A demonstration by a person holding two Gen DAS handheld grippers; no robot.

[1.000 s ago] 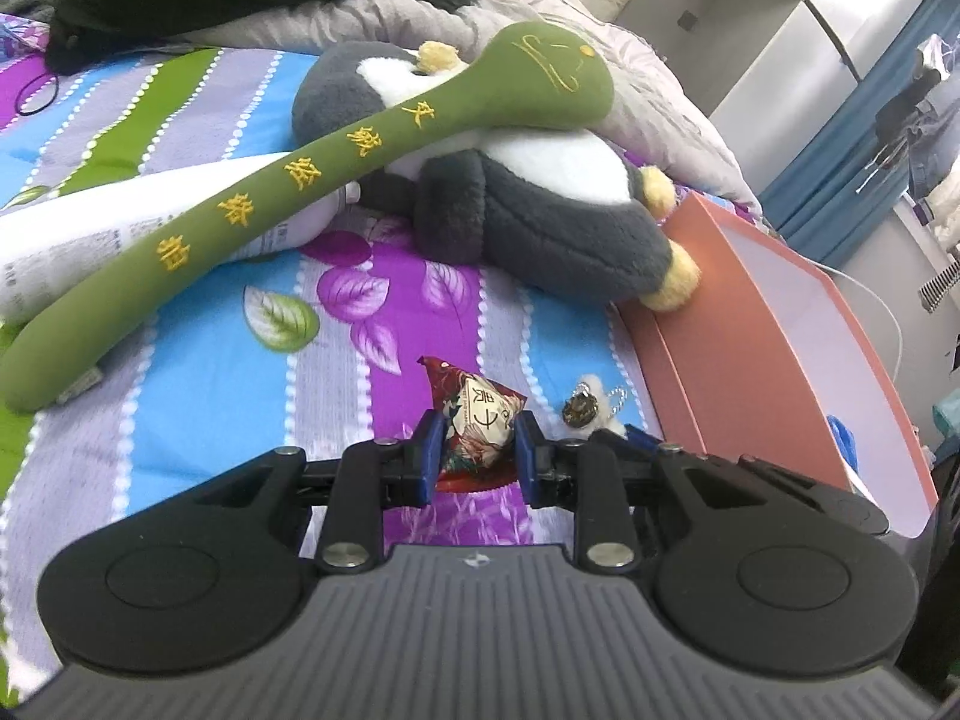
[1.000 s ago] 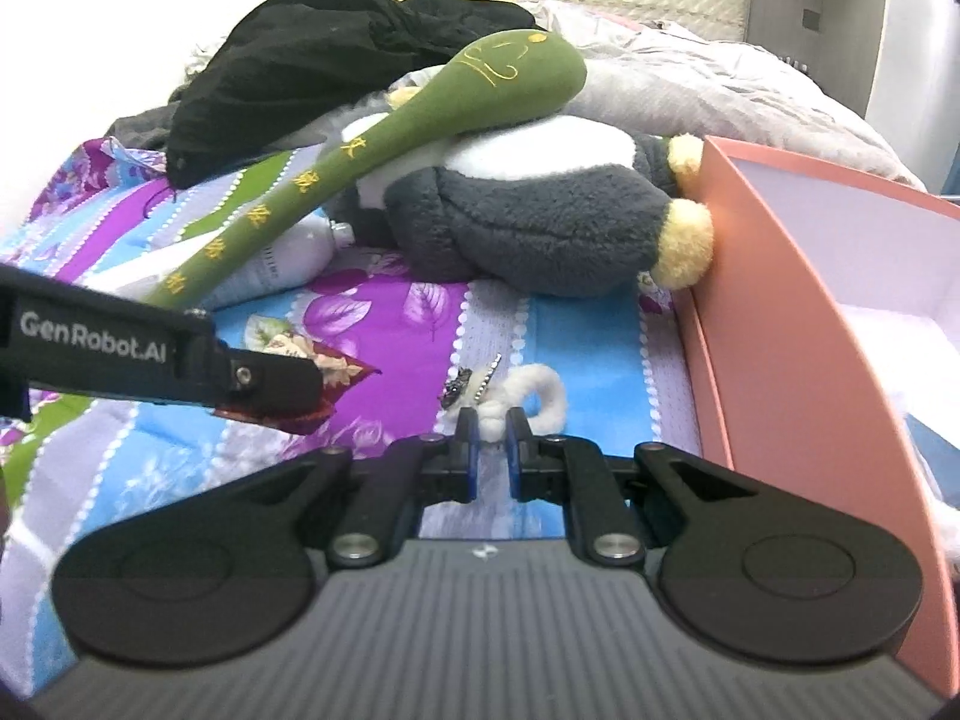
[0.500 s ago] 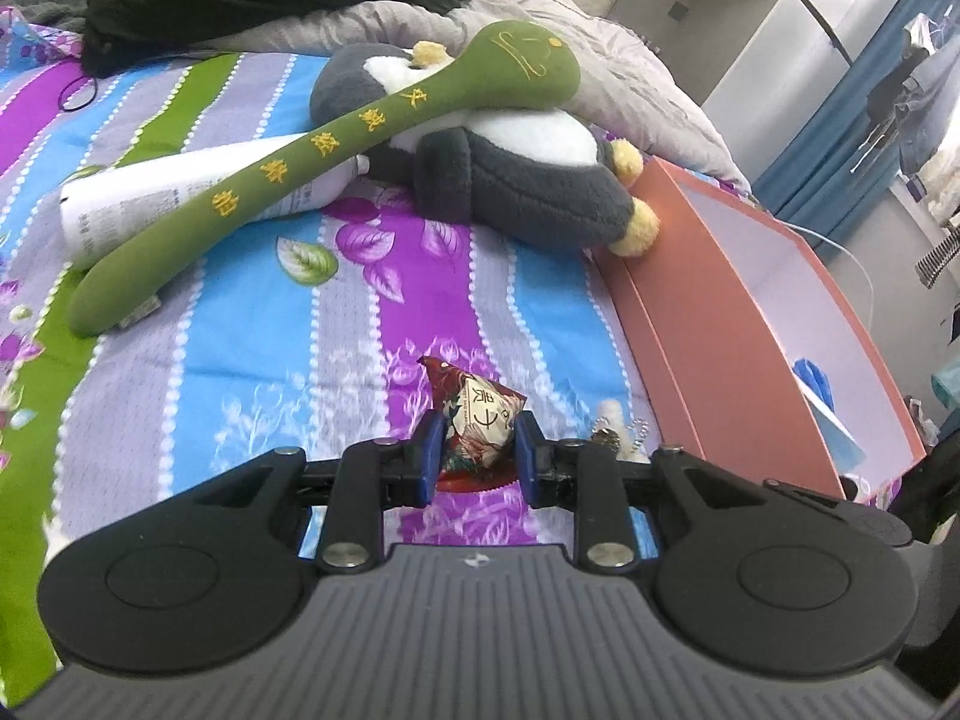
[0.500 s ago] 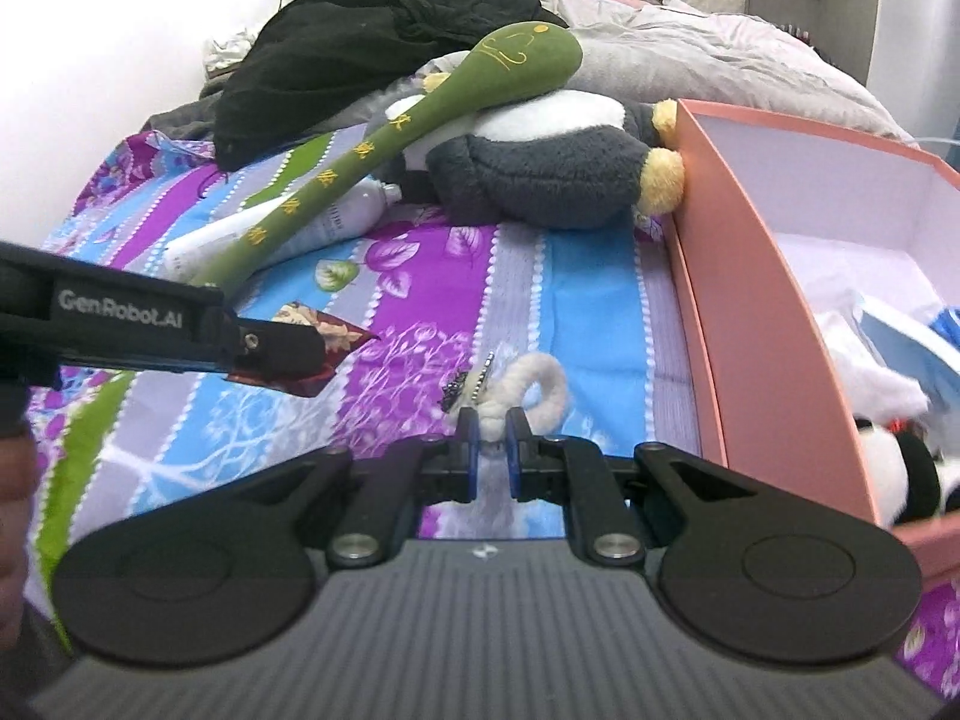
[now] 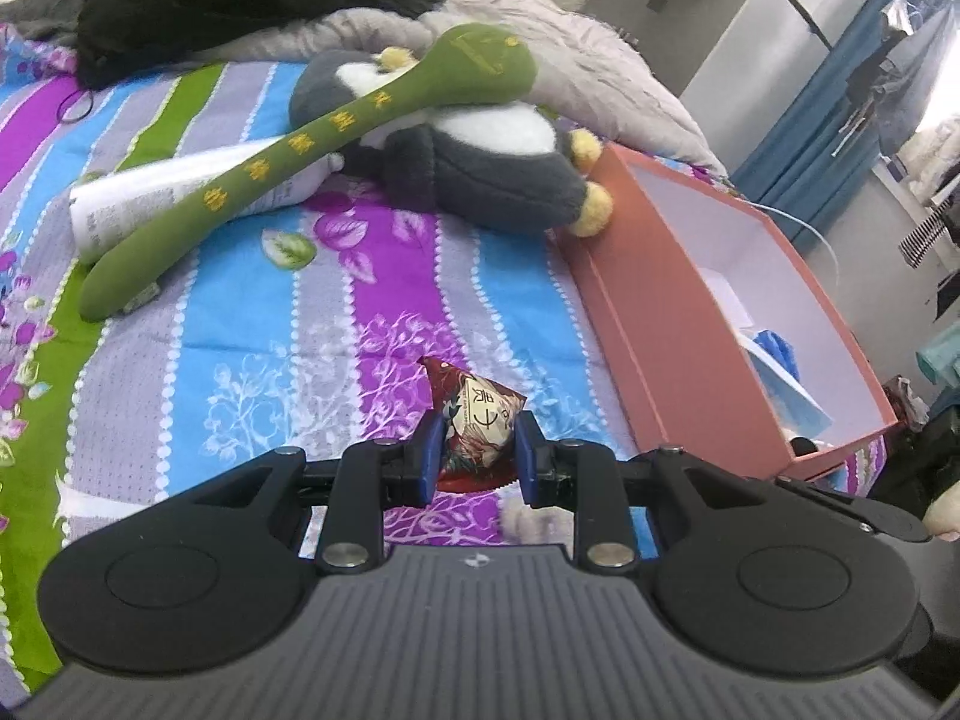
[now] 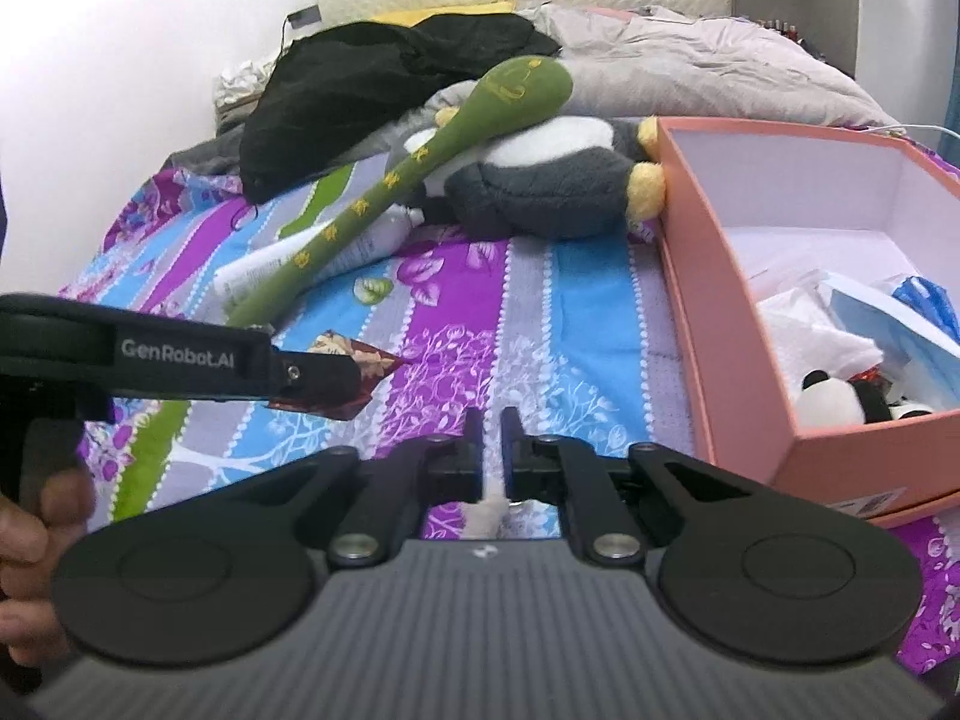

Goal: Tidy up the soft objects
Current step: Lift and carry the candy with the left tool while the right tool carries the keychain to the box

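Observation:
My left gripper [image 5: 474,450] is shut on a small red patterned pouch [image 5: 477,420] and holds it above the striped bedspread; the pouch also shows in the right wrist view [image 6: 354,369]. My right gripper [image 6: 492,450] is shut on a white fluffy keychain [image 6: 487,513], mostly hidden below the fingers. A grey and white plush penguin [image 5: 474,162] lies at the back with a long green plush stick [image 5: 312,156] across it. A pink box [image 6: 750,324] stands at the right, holding a small panda plush [image 6: 840,399] and white and blue items.
A white tube [image 5: 180,198] lies under the green stick. Black clothing [image 6: 372,90] and a grey quilt [image 6: 690,66] are piled at the bed's head. A person's hand [image 6: 30,540] holds the left gripper's handle.
Both grippers have risen and pulled back from the bed with their loads. The keychain has left the bedspread and now hangs under the right fingers. More of the pink box's inside shows.

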